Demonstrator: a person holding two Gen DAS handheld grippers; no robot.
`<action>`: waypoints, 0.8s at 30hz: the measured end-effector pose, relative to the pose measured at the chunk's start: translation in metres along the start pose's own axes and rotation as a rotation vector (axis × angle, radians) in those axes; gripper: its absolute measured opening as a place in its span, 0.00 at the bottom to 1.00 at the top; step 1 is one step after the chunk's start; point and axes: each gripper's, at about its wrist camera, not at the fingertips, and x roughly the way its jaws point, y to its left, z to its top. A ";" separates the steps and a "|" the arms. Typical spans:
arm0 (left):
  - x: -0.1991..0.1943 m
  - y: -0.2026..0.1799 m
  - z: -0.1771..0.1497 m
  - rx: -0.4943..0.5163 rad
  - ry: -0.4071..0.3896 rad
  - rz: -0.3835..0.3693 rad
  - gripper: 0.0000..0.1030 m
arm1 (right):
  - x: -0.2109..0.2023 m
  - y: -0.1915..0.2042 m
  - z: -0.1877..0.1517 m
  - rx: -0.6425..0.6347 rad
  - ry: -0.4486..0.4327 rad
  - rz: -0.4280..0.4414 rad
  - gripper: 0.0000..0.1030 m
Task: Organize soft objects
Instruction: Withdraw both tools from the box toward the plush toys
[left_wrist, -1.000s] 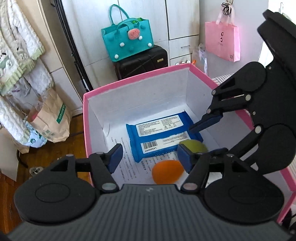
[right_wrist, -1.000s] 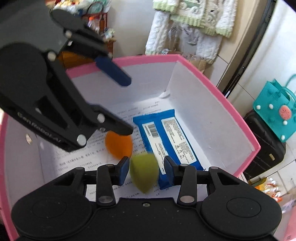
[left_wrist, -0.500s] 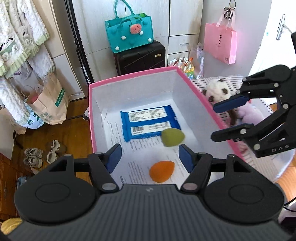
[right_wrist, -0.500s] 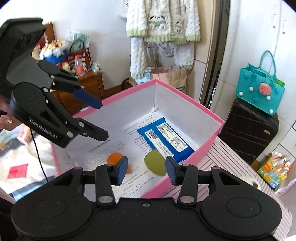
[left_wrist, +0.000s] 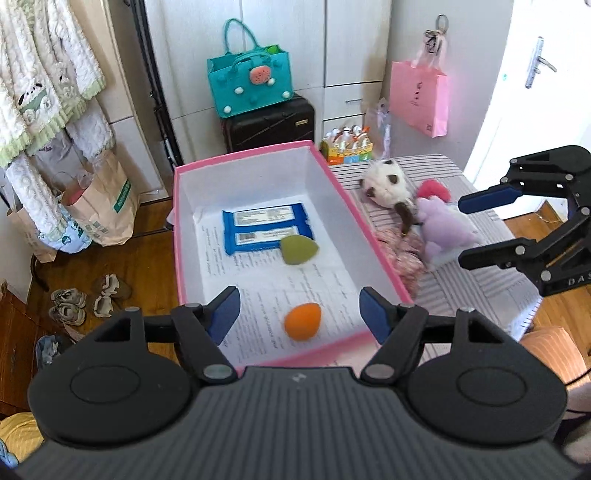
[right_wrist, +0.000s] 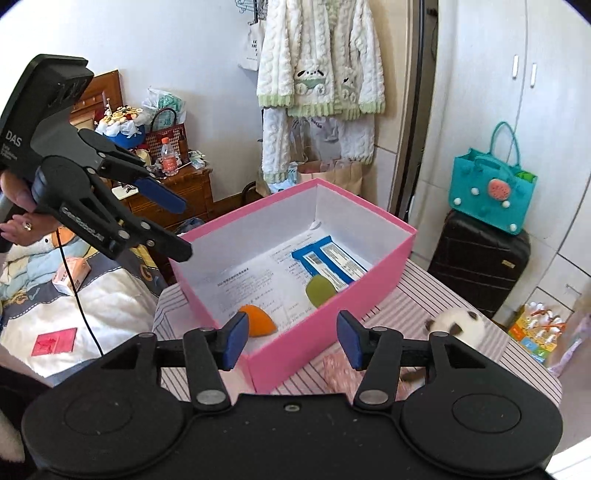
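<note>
A pink box (left_wrist: 179, 236) (right_wrist: 347, 302) with white inside stands on a striped table. In it lie a blue wipes pack (left_wrist: 266, 230) (right_wrist: 328, 260), a green sponge (left_wrist: 298, 249) (right_wrist: 319, 290) and an orange sponge (left_wrist: 303, 325) (right_wrist: 258, 320). A panda plush (left_wrist: 386, 184) (right_wrist: 456, 321), a purple plush (left_wrist: 445, 230) and a pink floral cloth (left_wrist: 402, 247) lie on the table right of the box. My left gripper (left_wrist: 299, 315) (right_wrist: 173, 229) is open and empty above the box's near end. My right gripper (right_wrist: 290, 339) (left_wrist: 476, 229) is open and empty, above the table beside the box.
A teal bag (left_wrist: 249, 83) sits on a black suitcase (left_wrist: 269, 125) behind the box. A pink bag (left_wrist: 419, 98) hangs on the wall. Paper bags (left_wrist: 103, 206) and shoes (left_wrist: 85, 299) are on the wooden floor at left. A bed (right_wrist: 74, 295) lies left of the table.
My right gripper let go of the green sponge, which now lies in the box by the wipes pack. Both grippers rose and pulled back from the box; the right one opened wider.
</note>
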 end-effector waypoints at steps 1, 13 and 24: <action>-0.004 -0.004 -0.003 0.006 -0.006 -0.006 0.69 | -0.005 0.000 -0.006 0.001 -0.003 -0.007 0.57; -0.023 -0.048 -0.045 0.048 -0.233 -0.038 0.69 | -0.040 -0.010 -0.078 0.081 0.016 -0.071 0.64; 0.002 -0.092 -0.066 0.041 -0.340 -0.097 0.69 | -0.037 -0.048 -0.127 0.207 0.037 -0.089 0.65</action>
